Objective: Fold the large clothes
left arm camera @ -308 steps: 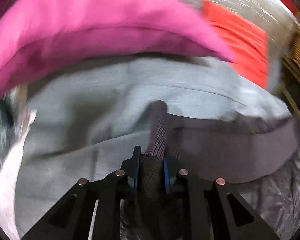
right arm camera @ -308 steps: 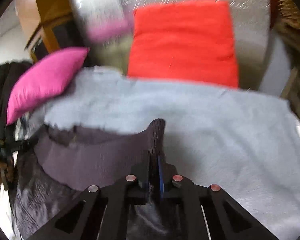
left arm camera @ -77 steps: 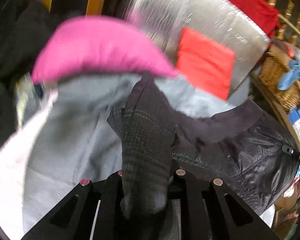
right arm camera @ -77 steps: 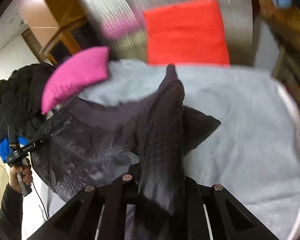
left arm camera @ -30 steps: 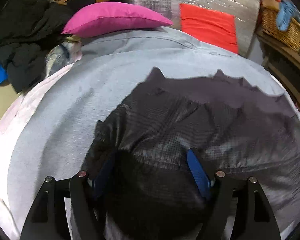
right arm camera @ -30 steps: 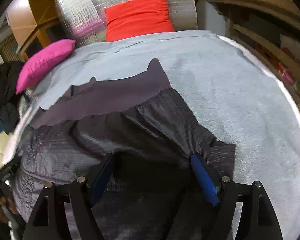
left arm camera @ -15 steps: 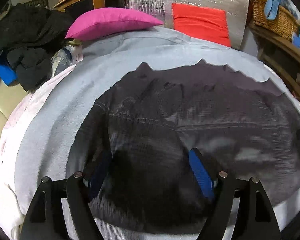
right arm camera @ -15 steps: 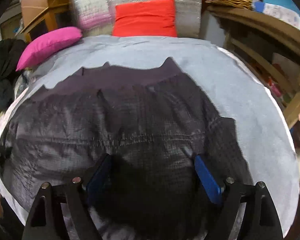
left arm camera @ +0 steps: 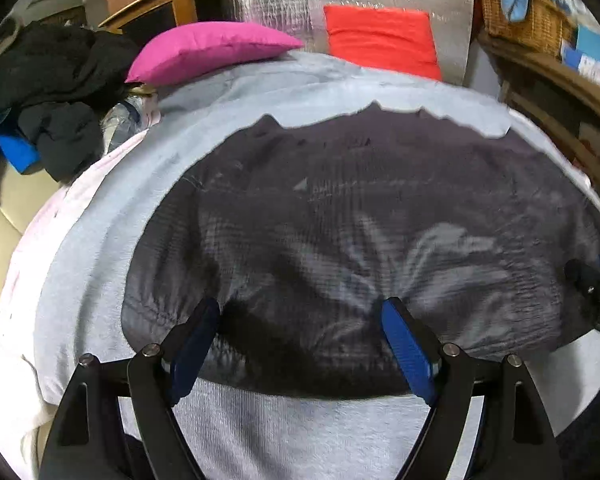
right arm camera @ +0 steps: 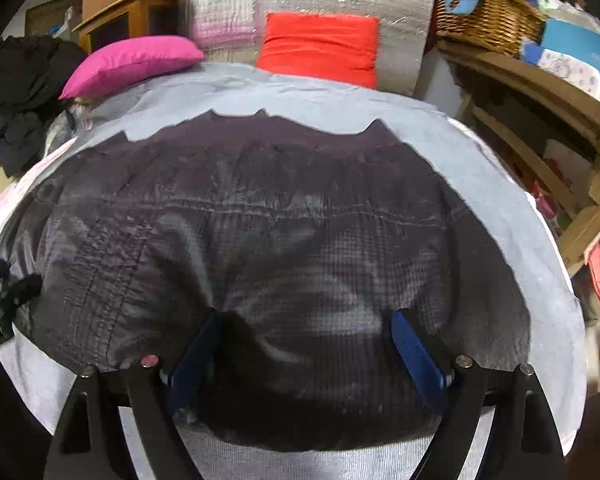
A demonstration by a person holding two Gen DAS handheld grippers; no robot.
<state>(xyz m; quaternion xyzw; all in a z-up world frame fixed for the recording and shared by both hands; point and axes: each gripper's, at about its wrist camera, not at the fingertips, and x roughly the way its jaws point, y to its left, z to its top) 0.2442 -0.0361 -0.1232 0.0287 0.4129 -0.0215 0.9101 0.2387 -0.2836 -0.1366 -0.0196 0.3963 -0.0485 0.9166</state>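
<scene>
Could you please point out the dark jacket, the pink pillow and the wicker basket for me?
dark jacket [right arm camera: 260, 240]: right wrist view, middle of its spread fabric.
pink pillow [left arm camera: 212, 50]: left wrist view, centre of its upper face.
wicker basket [right arm camera: 484, 20]: right wrist view, its woven front wall.

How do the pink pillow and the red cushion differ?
The pink pillow is magenta and lies flat on the grey blanket; the red cushion is red-orange and stands upright against the silver quilted roll. The pillow tapers to corners; the cushion looks squarer. Both are plain and soft.
</scene>
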